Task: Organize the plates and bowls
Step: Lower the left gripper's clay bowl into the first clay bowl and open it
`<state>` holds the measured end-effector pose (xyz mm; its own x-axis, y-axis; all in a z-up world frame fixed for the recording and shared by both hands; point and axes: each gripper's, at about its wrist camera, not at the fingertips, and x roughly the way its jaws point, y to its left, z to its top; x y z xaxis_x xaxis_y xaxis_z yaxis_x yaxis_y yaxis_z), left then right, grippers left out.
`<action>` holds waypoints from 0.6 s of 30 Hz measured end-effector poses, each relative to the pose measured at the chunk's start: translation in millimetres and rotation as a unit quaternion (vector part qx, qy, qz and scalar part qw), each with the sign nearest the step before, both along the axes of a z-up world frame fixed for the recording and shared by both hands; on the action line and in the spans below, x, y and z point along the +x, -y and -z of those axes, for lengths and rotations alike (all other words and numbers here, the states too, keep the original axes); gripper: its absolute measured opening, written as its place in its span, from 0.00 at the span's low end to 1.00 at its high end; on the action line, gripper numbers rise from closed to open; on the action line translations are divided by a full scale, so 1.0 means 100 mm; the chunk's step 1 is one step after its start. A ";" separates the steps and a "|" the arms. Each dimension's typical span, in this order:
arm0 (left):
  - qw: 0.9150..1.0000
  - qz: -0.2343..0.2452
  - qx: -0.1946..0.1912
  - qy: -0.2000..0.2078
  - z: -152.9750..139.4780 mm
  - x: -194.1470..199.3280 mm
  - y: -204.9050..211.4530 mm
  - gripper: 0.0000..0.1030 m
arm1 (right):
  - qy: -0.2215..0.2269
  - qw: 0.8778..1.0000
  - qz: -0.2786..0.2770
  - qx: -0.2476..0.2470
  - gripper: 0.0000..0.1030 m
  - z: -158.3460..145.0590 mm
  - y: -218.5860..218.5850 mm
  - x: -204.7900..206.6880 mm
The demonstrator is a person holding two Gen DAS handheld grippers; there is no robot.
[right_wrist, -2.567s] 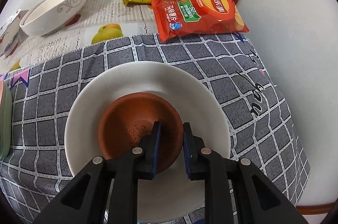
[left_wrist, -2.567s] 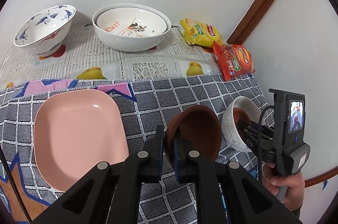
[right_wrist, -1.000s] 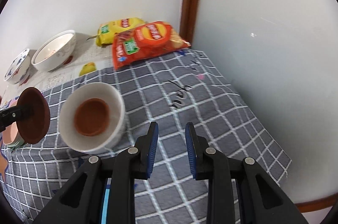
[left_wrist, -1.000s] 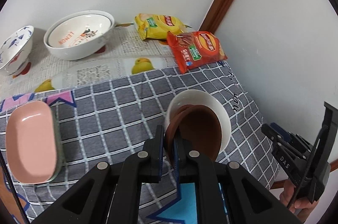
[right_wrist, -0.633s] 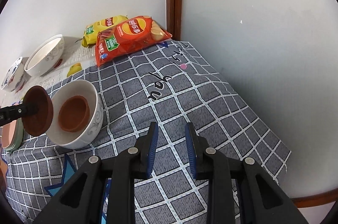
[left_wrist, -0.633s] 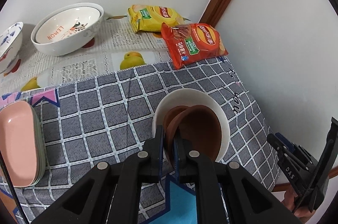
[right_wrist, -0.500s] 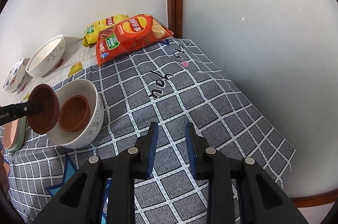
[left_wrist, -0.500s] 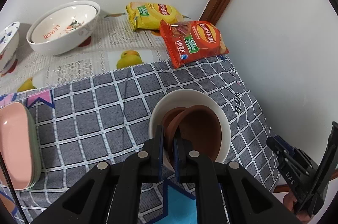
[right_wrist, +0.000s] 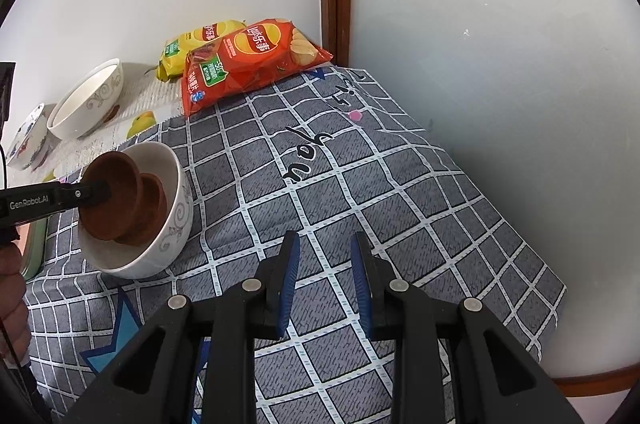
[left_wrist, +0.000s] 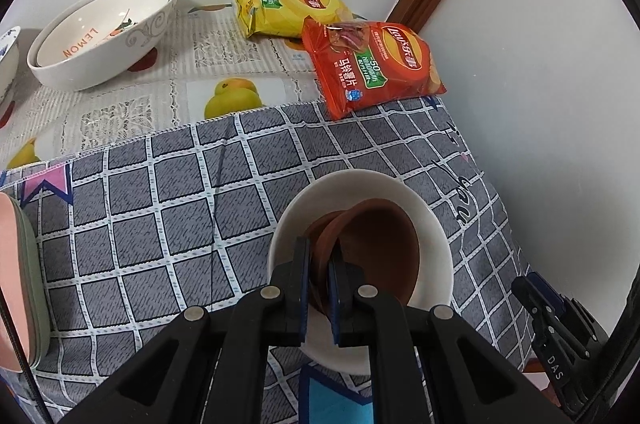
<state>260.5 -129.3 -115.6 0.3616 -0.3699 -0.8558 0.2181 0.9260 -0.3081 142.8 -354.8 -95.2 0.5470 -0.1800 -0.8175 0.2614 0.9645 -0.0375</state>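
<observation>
My left gripper (left_wrist: pixel 319 260) is shut on the rim of a brown bowl (left_wrist: pixel 380 252) and holds it tilted inside the white patterned bowl (left_wrist: pixel 434 244), against a second brown bowl (left_wrist: pixel 320 230) that lies in it. From the right wrist view the held brown bowl (right_wrist: pixel 108 199) leans on the other brown bowl (right_wrist: pixel 154 201) inside the white bowl (right_wrist: pixel 176 220), with the left gripper (right_wrist: pixel 102 192) on it. My right gripper (right_wrist: pixel 325 282) is open and empty above the grey checked cloth, to the right of the white bowl.
A stack of a pink plate on a green one (left_wrist: pixel 16 288) lies at the left edge. Nested white bowls (left_wrist: pixel 100 31) and a blue-patterned bowl (left_wrist: pixel 6 59) stand at the back left. A yellow chip bag (left_wrist: pixel 288 7) and a red one (left_wrist: pixel 376 63) lie by the wall corner.
My left gripper has carried the brown bowl rightward and lowered it into the white bowl. My right gripper has let go of the white bowl and drawn back to the right, open.
</observation>
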 end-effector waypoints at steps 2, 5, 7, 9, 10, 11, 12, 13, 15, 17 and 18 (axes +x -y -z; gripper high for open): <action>1.000 -0.001 0.001 -0.002 0.03 0.01 0.01 0.08 | 0.000 1.000 0.000 0.000 0.25 0.01 0.00 0.01; 1.000 -0.002 -0.003 -0.006 0.06 0.04 0.01 0.08 | -0.001 1.000 -0.002 0.001 0.25 0.02 0.00 0.02; 1.000 -0.002 -0.004 -0.007 0.07 0.04 0.01 0.08 | -0.001 1.000 -0.003 0.000 0.25 0.02 0.00 0.02; 1.000 -0.002 -0.004 -0.008 0.08 0.04 0.02 0.08 | -0.001 1.000 -0.005 -0.002 0.25 0.02 -0.01 0.01; 1.000 -0.002 -0.005 -0.008 0.08 0.04 0.02 0.08 | -0.002 1.000 -0.005 -0.003 0.25 0.02 -0.01 0.01; 1.000 -0.002 -0.006 -0.010 0.09 0.05 0.02 0.08 | -0.001 1.000 -0.005 -0.003 0.25 0.02 -0.01 0.01; 1.000 -0.003 -0.007 -0.011 0.10 0.05 0.02 0.08 | -0.001 1.000 -0.005 -0.003 0.25 0.01 -0.01 0.01; 1.000 -0.004 -0.009 -0.010 0.10 0.05 0.02 0.08 | -0.001 1.000 -0.005 -0.003 0.25 0.01 -0.01 0.01; 1.000 -0.004 -0.011 -0.010 0.10 0.05 0.02 0.08 | -0.001 1.000 -0.005 -0.003 0.25 0.01 -0.01 0.01; 1.000 -0.006 -0.014 -0.011 0.11 0.06 0.02 0.08 | -0.002 1.000 -0.004 -0.004 0.25 0.01 0.00 0.00; 1.000 -0.006 -0.015 -0.010 0.11 0.06 0.02 0.08 | -0.002 1.000 -0.004 -0.004 0.25 0.01 0.00 0.00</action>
